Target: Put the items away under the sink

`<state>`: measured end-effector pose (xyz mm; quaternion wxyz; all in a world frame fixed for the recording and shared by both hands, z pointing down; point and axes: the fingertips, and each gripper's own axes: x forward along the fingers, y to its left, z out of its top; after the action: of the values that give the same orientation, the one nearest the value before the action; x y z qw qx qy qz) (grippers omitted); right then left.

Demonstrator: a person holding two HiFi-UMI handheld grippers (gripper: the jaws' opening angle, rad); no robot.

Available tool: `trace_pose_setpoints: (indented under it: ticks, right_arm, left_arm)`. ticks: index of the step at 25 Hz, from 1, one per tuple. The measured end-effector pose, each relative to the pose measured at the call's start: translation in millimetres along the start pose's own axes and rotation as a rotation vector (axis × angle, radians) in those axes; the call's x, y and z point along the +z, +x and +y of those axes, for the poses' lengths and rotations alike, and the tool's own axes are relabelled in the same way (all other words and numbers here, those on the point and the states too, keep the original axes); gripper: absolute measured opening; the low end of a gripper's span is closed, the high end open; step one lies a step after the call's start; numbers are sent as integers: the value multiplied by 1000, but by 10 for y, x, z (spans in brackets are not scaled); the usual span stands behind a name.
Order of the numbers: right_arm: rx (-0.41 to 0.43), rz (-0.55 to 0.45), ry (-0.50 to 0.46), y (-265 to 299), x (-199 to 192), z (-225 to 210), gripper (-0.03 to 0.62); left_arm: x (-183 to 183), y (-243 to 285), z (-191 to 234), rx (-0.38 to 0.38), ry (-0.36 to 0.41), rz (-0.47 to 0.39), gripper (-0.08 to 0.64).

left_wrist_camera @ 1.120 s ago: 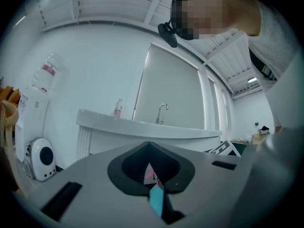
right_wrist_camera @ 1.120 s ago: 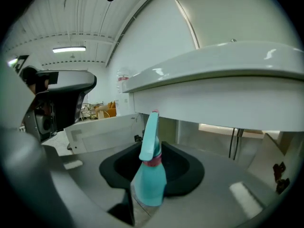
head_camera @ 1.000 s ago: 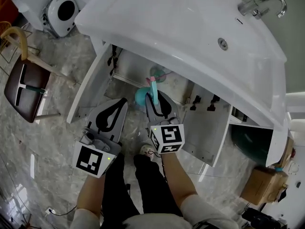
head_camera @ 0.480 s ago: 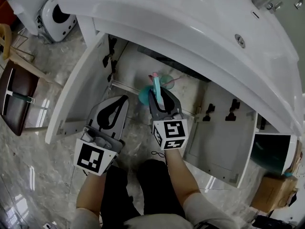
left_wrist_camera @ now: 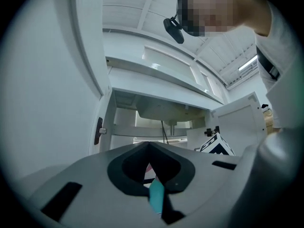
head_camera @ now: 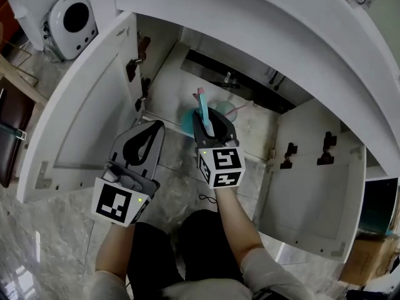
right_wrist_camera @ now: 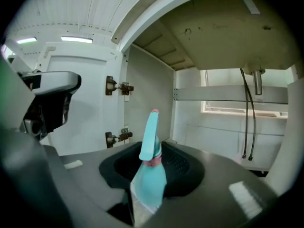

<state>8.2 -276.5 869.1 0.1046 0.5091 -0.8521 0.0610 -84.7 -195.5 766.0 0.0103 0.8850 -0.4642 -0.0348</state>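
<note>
**Item:** spray bottle (head_camera: 202, 108), teal, with a pink-tipped trigger.

**Location:** held upright at the mouth of the open cabinet (head_camera: 169, 83) under the sink (head_camera: 262, 24). It is not yet set down.

**Right tool** (head_camera: 211, 119): the jaws are closed on the bottle's body, with the neck and trigger standing clear above them.

**Left tool** (head_camera: 156, 129): the jaws meet at the tips and nothing is evidently gripped. A teal sliver shows through the gap, and what it is cannot be told. This tool sits just beside the right one, level with it.

**Cabinet:** the left door (head_camera: 87, 105) and right door (head_camera: 312, 167) are both swung wide. The hoses (right_wrist_camera: 247, 113) hang at the back right. A small round object (head_camera: 226, 110) lies on the cabinet floor near the bottle.

**Handling note (judgement):**
- The step in hand is carrying the bottle in and standing it on the cabinet floor.
- It should go in low and straight between the doors, so the tall trigger passes under the sink's front edge.
- A bare patch of floor left of the hoses and clear of the round object suits best.
- The base should be fully seated before the jaws part, since a tall, narrow bottle released at a tilt is likely to topple.
- The left tool is best kept off the door hinges (right_wrist_camera: 118, 87).
</note>
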Motion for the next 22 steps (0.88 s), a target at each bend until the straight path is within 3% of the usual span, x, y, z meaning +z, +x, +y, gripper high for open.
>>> trace_pose_setpoints:
  ticks: [4,8,13,22]
  right_arm:
    - [-4,12,31,223,-186,-56,133]
    - [-28,11,35,412,-246,-135,133]
    - [-47,10,58,613,-251,-235,133]
    - [-57,-2,70,731,-211,-278,133]
  left_arm:
    - [-155,-28,40,1,-11,1,0]
    - [-125,-52,111,4,21,-52,0]
    - [-255,-56,88,-7,5,1,0]
    - [-274,-86,127,11,-6,-2,0]
